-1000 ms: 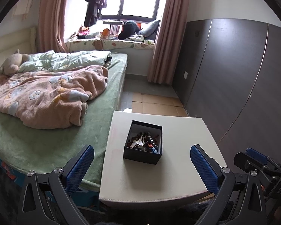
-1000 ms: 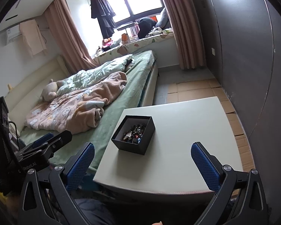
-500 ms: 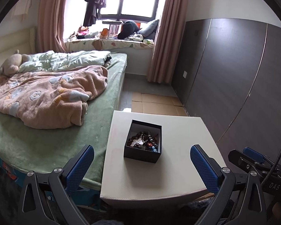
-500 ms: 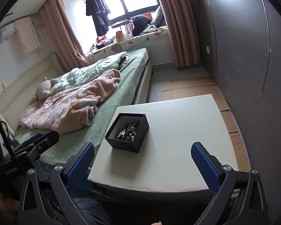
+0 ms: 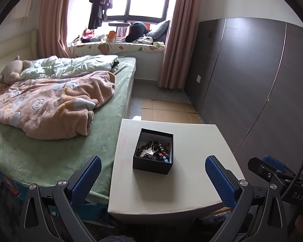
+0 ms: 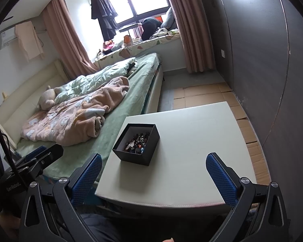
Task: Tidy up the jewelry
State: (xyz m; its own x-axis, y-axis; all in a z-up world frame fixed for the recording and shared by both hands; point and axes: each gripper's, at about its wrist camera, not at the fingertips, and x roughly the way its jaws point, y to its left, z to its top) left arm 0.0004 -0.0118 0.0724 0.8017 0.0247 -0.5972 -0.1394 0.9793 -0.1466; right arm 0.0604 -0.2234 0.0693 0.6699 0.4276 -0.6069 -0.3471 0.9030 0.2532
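Note:
A small black box (image 5: 153, 162) (image 6: 146, 151) stands on the white table (image 5: 192, 183) (image 6: 192, 141), left of its middle. Inside lies a tangle of jewelry (image 5: 154, 151) (image 6: 137, 141): dark beads, a white butterfly piece, small coloured bits. My left gripper (image 5: 152, 179) hovers near the table's front edge, short of the box, open and holding nothing. My right gripper (image 6: 153, 178) hangs likewise over the front edge, open and bare, with the box ahead and slightly left. Each gripper shows at the edge of the other's view.
A bed (image 5: 50, 147) with a green sheet and a pink blanket (image 5: 50, 106) runs along the table's left side. Dark wardrobe panels (image 5: 252, 80) stand to the right. Cardboard sheets (image 5: 167, 111) cover the floor beyond the table. A window seat with clutter is at the back.
Both grippers have drawn back and risen slightly, so the table and box sit a bit farther off. The right view has swung right. Both stay open.

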